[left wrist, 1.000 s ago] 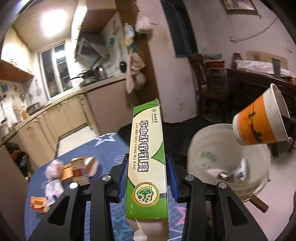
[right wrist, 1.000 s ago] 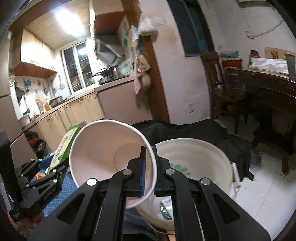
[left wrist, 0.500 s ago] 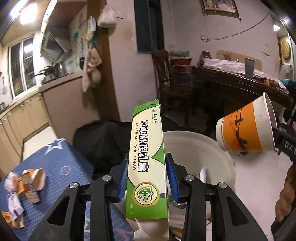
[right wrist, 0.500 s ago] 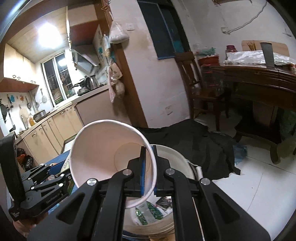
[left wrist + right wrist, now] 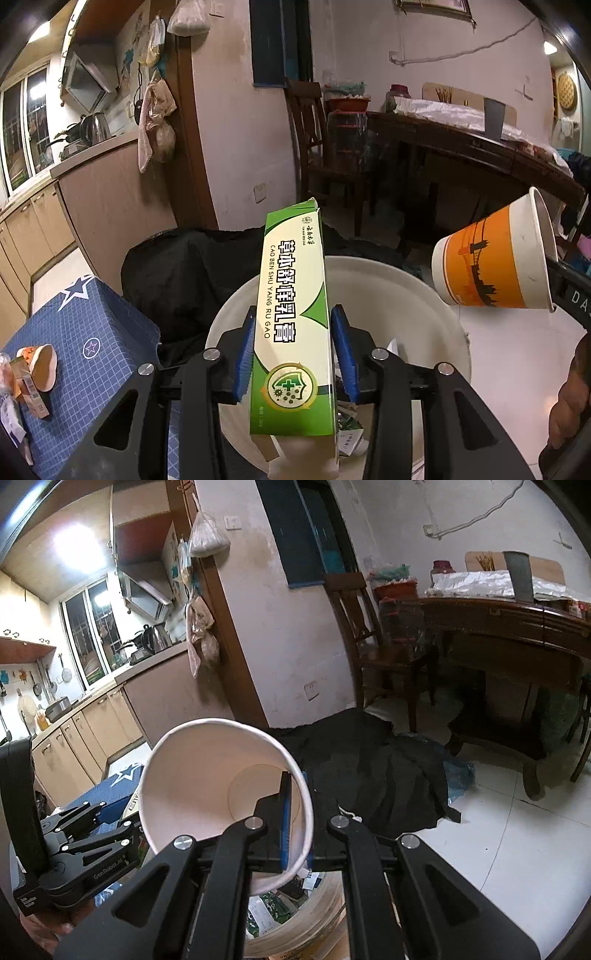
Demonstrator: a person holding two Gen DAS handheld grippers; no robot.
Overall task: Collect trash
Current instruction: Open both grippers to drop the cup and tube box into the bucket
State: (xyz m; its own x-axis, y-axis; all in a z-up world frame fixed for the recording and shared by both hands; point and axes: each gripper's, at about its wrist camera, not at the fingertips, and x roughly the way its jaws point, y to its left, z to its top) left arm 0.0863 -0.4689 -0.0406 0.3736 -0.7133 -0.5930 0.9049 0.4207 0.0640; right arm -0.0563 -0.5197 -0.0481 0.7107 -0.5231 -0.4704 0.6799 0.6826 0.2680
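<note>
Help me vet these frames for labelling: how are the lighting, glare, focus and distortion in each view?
Left wrist view: dim warm room light, strong fisheye bending of walls and black corners; the green box between the jaws is sharp, its print readable. Right wrist view: the ceiling lamp blows out to white glare at upper left; the paper cup interior is evenly lit and crisp; the floor under the wooden table sinks into shadow.

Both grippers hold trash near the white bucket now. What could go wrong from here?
1. The right gripper pinches only the paper cup's rim; in the left wrist view the cup hangs near the white bucket's edge, so it may fall outside.
2. The green box in the left gripper is long; it may catch on the rim.
</note>
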